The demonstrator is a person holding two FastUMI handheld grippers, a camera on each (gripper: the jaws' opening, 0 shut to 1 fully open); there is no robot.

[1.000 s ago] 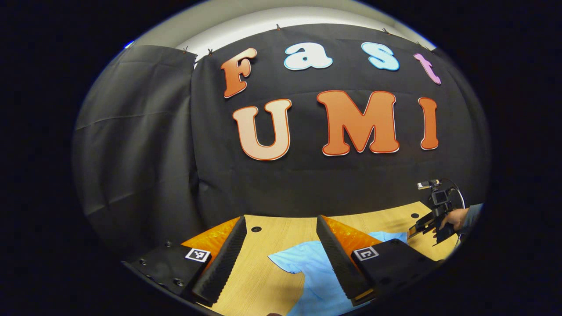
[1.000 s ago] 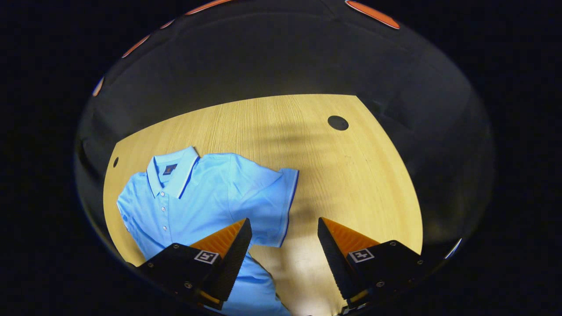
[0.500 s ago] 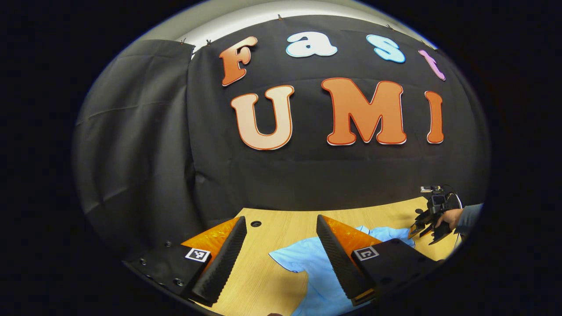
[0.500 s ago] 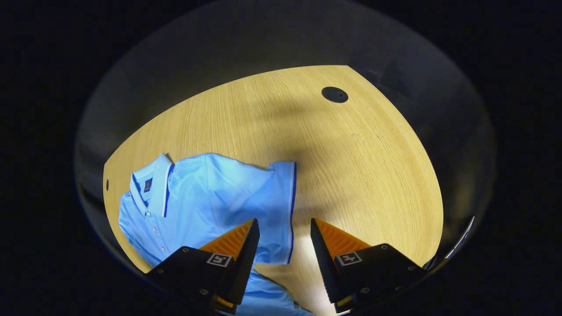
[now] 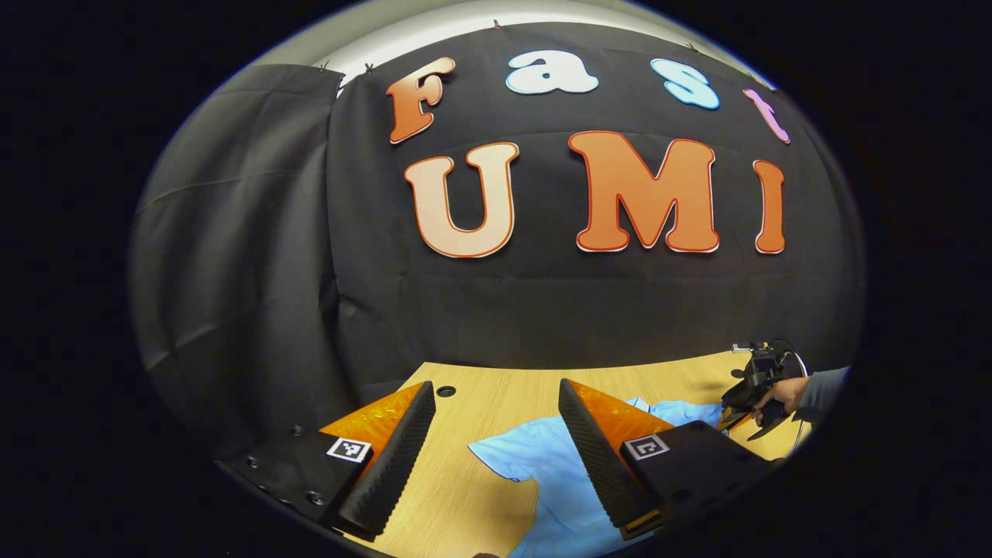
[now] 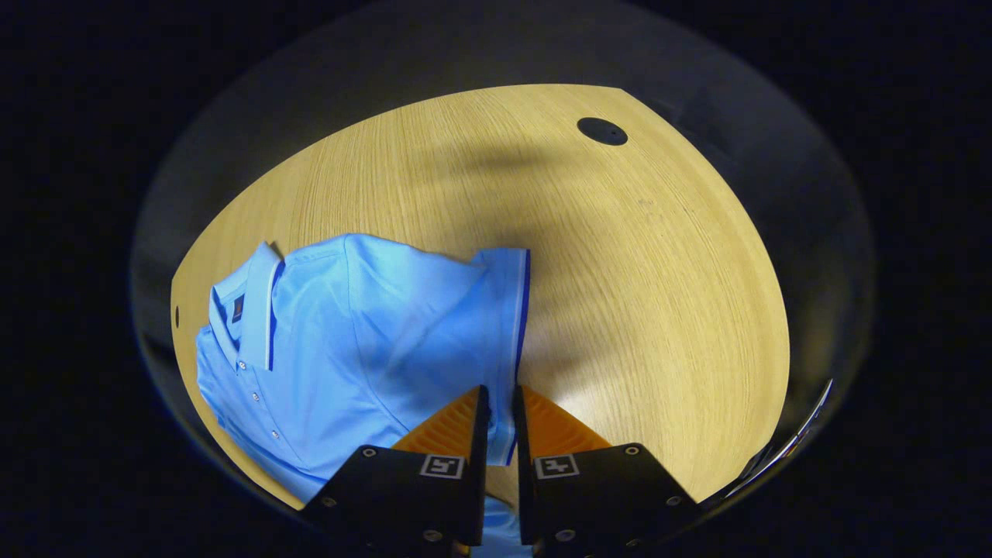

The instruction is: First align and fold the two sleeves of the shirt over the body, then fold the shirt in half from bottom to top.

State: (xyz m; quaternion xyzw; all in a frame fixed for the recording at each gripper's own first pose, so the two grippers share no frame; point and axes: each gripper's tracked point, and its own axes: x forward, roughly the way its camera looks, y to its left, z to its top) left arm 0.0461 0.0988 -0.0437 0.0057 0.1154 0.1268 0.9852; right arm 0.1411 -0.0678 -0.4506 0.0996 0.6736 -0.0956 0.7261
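Observation:
A light blue polo shirt (image 6: 349, 333) lies flat on the wooden table (image 6: 635, 256), collar toward the left in the right gripper view. Its short sleeve (image 6: 496, 310) with a dark-trimmed hem points at me. My right gripper (image 6: 498, 399) has its fingers drawn close together on that hem, with cloth between them. In the left gripper view the left gripper (image 5: 494, 385) hangs open above the table, and the shirt (image 5: 535, 457) and its other sleeve lie below and between the fingers. Far right there, a hand (image 5: 779, 391) holds the right gripper (image 5: 744, 399) low at the shirt's edge.
The black cloth wall rises just behind the table's far edge. Round cable holes sit in the tabletop (image 6: 602, 130) (image 5: 446, 391). Bare wood stretches to the right of the sleeve in the right gripper view.
The right gripper dropped toward the sleeve hem and its fingers closed from wide apart onto the cloth. The left gripper stayed open and barely shifted.

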